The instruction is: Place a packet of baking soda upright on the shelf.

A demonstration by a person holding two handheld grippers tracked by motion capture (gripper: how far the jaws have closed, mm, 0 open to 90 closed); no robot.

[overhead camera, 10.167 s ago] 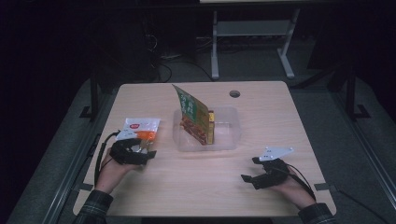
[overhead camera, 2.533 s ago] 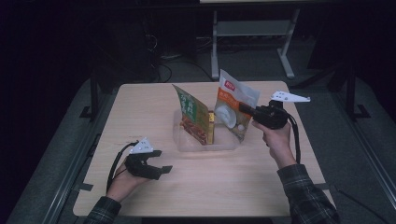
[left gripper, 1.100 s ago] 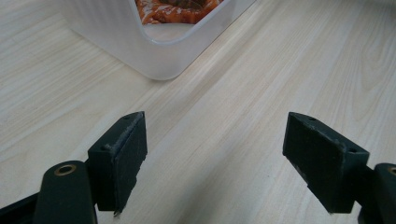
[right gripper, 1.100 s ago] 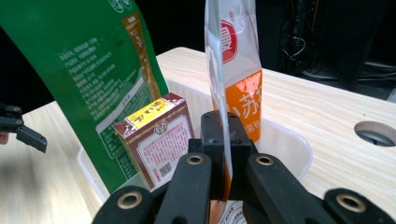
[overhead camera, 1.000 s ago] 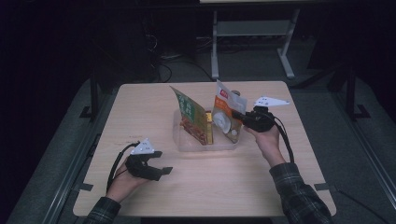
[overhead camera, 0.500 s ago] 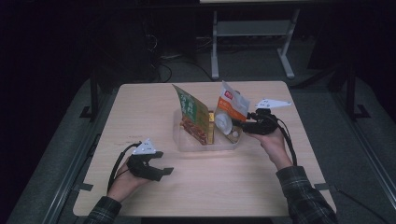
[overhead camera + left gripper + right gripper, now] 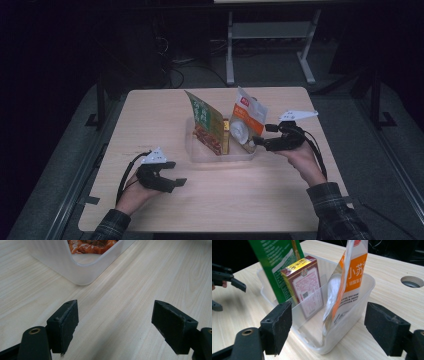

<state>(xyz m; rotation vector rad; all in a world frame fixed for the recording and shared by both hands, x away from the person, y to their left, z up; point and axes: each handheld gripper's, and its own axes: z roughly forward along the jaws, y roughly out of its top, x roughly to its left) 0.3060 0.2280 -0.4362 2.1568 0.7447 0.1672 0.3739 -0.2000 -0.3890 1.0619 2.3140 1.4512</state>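
Note:
A clear plastic bin (image 7: 220,159) sits mid-table. A green pouch (image 7: 205,120), a small red-and-yellow box (image 7: 226,140) and a white-and-orange pouch (image 7: 247,117) stand in it. My right gripper (image 7: 262,136) is at the bin's right end. Its jaws have just been opening and now stand wide, clear of the white-and-orange pouch (image 7: 352,277), which leans in the bin (image 7: 352,315) just ahead of my right gripper (image 7: 328,325). My left gripper (image 7: 176,173) rests open on the table's front left. Between the jaws of my left gripper (image 7: 115,325) is bare wood, with the bin's corner (image 7: 75,272) beyond.
A round cable hole (image 7: 412,281) lies in the tabletop behind the bin. The wooden table (image 7: 150,120) has bare room to the left and in front of the bin. A dark floor and a metal stand (image 7: 270,35) lie beyond the far edge.
The right gripper lowered the white-and-orange pouch into the bin's right end, then opened and let it go. The pouch now stands there on its own. The left gripper stayed still.

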